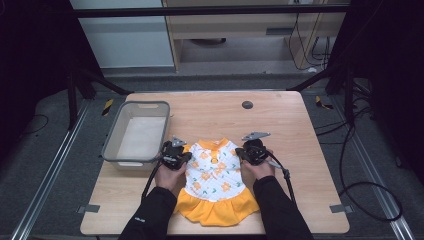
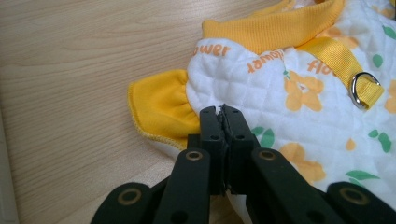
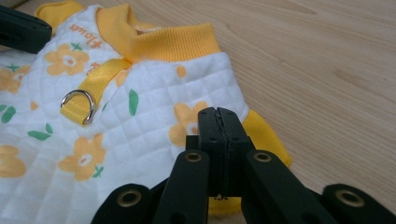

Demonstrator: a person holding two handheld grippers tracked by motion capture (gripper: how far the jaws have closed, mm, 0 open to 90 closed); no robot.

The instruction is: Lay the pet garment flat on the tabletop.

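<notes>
Soft, light quilted dress, both grippers pinching its sleeves.
Left fingers and right fingers are together, clamped on the sleeve fabric beneath them.

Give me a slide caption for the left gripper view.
Left claw shut at the dress beside its yellow sleeve.

White quilted dress with orange flowers, green leaves, yellow trim

Both forearms reach forward side by side, left gripper and right gripper level, jaws closed.
</notes>
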